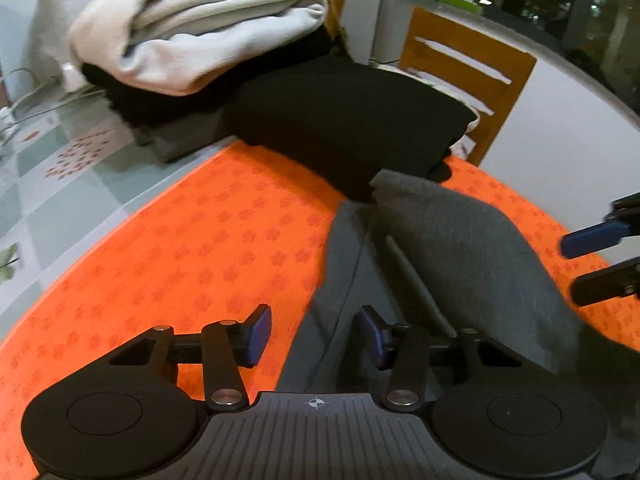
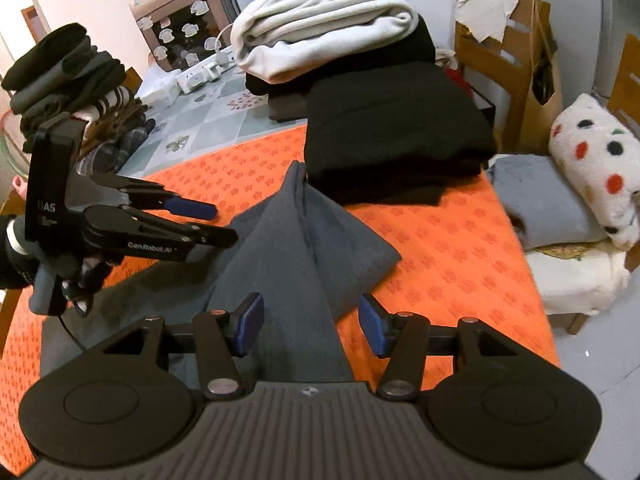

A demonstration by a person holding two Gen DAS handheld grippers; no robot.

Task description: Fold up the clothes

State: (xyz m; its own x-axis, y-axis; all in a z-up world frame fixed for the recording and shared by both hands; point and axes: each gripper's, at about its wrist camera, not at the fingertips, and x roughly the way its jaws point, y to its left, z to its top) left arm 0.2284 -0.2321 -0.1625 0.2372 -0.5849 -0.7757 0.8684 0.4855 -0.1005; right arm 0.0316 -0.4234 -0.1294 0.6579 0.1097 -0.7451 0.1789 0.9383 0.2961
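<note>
On orange tablecloth (image 2: 460,248) — grey garment (image 2: 304,240)

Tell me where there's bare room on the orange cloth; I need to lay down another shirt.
Free: the orange cloth left of the grey garment, and the strip to its right. Crowded: the far edge, with the black folded garment and white-topped stack.

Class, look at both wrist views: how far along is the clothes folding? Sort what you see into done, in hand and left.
Done: a folded black garment lies on the orange patterned cloth, with a cream fleece stacked behind.
In hand: the dark grey garment lies partly folded; the left gripper and right gripper are both open over it, gripping nothing.
Left: finishing its folds; a mixed pile may wait.
</note>
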